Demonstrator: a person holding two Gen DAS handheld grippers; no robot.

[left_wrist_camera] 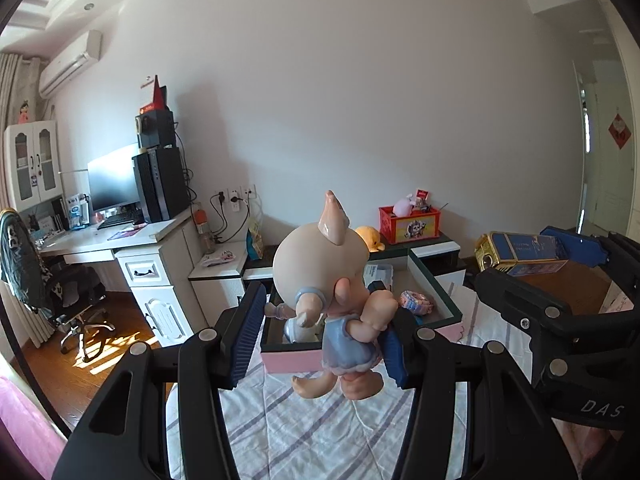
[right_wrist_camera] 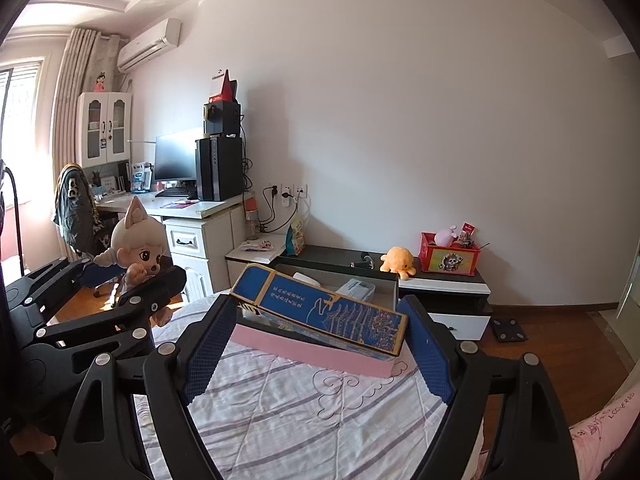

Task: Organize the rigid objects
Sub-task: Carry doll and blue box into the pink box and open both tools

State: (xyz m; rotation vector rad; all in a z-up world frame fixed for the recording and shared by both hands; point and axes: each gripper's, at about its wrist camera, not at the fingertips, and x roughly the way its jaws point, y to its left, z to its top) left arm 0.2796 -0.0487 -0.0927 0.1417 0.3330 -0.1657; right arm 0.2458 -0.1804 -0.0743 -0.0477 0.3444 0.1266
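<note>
A doll [left_wrist_camera: 328, 292] is being pinched in the left gripper [left_wrist_camera: 320, 336], w/ the body clamped btwn the ribbed blue pads and the head sticking up above the fingertips. A long blue-and-gold box [right_wrist_camera: 320, 312] is being held across the right gripper [right_wrist_camera: 320, 344], jaws spread wide and closed on its two ends.

Both items are being carried over the striped bed sheet [right_wrist_camera: 304, 420] toward the pink-walled open box [left_wrist_camera: 296, 360] at the bed's far edge. That box is lying just ahead of and below both grippers; a small pink item [left_wrist_camera: 418, 302] and some packets are already sitting inside.

Probably the step in hand is the drop-off. It's being judged best done one at a time: the doll should be lowered into the free near-left part, feet first, before the jaws are let go, so it isn't being tipped onto the rim. The long box should be kept level & aligned w/ the tray's long side, since it looks nearly as long as the tray itself. The two grippers are sitting close together, so clearance btwn them should be watched.
</note>
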